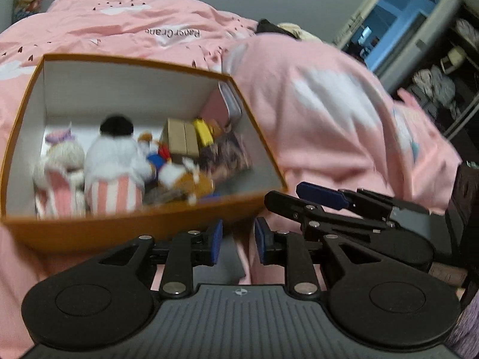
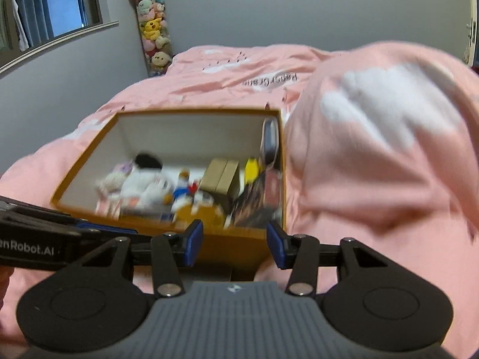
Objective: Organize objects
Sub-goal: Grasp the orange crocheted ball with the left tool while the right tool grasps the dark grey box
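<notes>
An orange box (image 1: 119, 230) with white inside walls sits on a pink bed. It holds plush toys (image 1: 113, 161), small brown cartons (image 1: 179, 137), a yellow item (image 1: 203, 131) and a pink tin (image 1: 227, 101) leaning on its right wall. My left gripper (image 1: 238, 240) is open and empty, just in front of the box's near right corner. My right gripper (image 2: 235, 245) is open and empty, in front of the box's near wall (image 2: 233, 239). The box contents (image 2: 167, 185) are blurred in the right wrist view.
A bunched pink duvet (image 1: 329, 113) rises right of the box (image 2: 383, 137). A column of plush toys (image 2: 154, 30) hangs at the far wall. A window (image 1: 398, 27) and shelves (image 1: 443, 83) are at the right. The right gripper's body (image 1: 344, 206) shows in the left wrist view.
</notes>
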